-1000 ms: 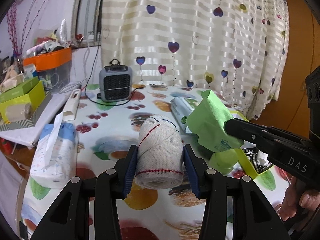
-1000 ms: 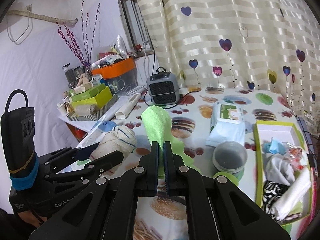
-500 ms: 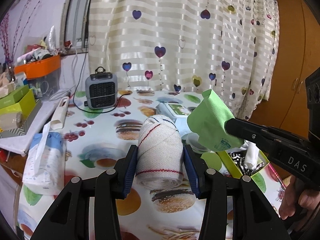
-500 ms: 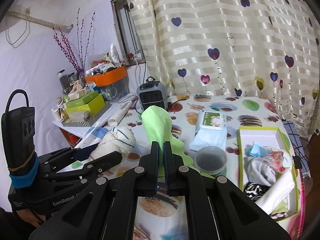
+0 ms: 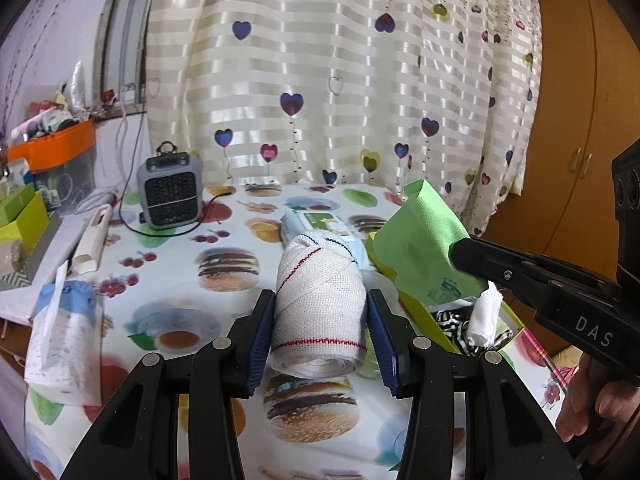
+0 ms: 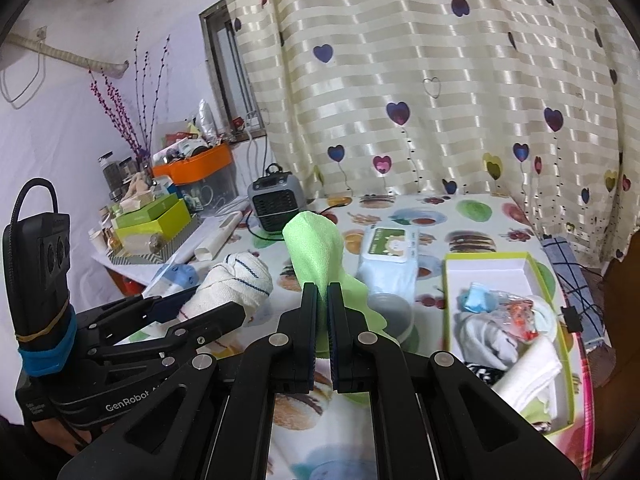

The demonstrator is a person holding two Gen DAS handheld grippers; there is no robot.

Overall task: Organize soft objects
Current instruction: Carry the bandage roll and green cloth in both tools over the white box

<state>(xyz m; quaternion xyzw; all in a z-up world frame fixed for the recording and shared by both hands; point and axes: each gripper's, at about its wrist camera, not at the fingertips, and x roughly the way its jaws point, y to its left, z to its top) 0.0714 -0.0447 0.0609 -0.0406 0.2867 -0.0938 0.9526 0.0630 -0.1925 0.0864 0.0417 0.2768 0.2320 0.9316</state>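
The left gripper (image 5: 318,320) is clamped on a rolled white bandage (image 5: 320,304), held above the bench (image 5: 168,280) with its fruit-and-burger tablecloth. The right gripper (image 6: 322,300) is pressed together on a green cloth (image 6: 316,252) that stands up from it. To its right on the bench, a green-rimmed box (image 6: 548,276) holds other soft items.

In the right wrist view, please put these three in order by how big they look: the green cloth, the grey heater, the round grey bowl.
1. green cloth, though it is nearest the camera, so this may mislead
2. grey heater and round grey bowl look about alike; I would not rank them.
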